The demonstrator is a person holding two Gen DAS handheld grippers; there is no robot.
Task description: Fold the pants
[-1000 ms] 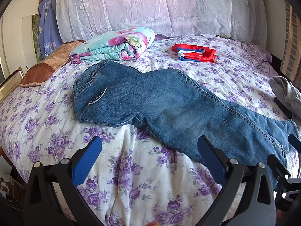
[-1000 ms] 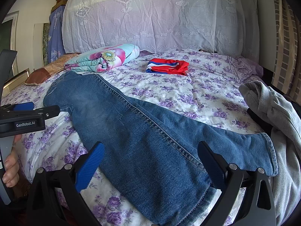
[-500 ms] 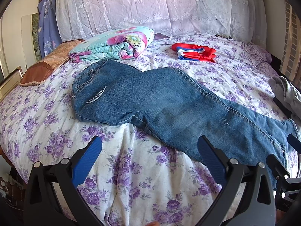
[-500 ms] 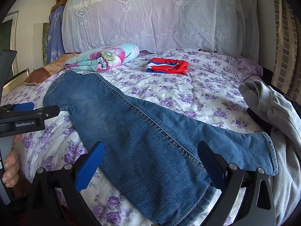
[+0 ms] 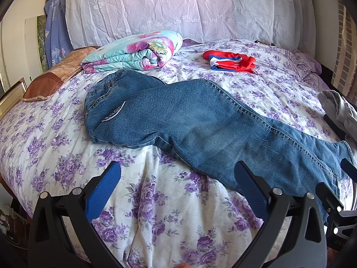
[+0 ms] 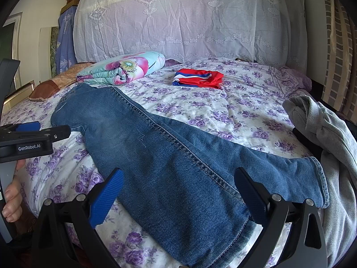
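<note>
Blue jeans lie flat on the floral bed, one leg folded onto the other, waist at the left and hems at the right. In the right wrist view the jeans run from far left down to the hems at the near right. My left gripper hovers open above the sheet just in front of the thigh, holding nothing. My right gripper hangs open over the lower legs, close to the hems, with nothing between its blue pads. The left gripper also shows at the left edge of the right wrist view, held by a hand.
A folded floral quilt lies behind the waist. A folded red, white and blue garment sits at the back. A grey garment is heaped at the right bed edge. A brown pillow lies far left. Lace-covered headboard behind.
Both views have shifted only slightly; the jeans and both open grippers stay where they were.
</note>
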